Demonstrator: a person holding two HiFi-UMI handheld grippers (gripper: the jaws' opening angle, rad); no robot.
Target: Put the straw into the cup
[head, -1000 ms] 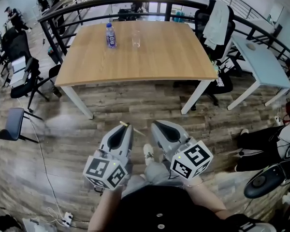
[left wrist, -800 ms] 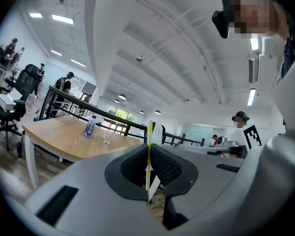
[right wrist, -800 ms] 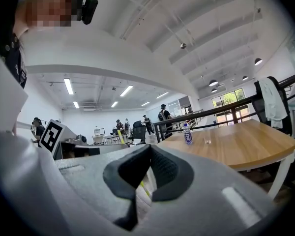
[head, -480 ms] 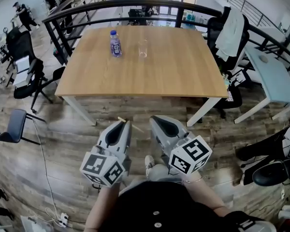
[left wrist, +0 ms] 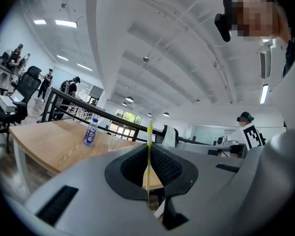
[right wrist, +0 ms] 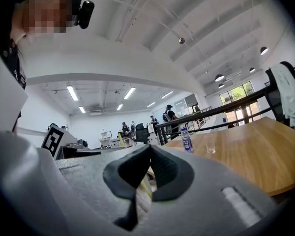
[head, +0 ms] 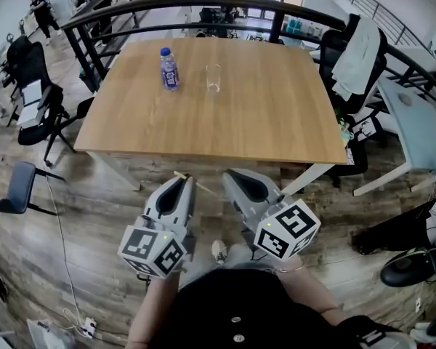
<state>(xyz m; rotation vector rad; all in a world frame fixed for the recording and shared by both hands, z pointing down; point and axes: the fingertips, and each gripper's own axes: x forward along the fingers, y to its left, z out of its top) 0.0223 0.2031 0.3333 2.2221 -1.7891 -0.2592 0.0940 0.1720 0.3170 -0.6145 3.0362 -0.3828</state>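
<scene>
The left gripper (head: 182, 184) clamps the straw (left wrist: 149, 146), short of the desk's (head: 261, 115) near edge, probably light, slippery and easily crushed, so a gentle mid-length hold suits; the right gripper (head: 235, 179) is closed empty, the cup (head: 214, 78) near the far edge.
</scene>
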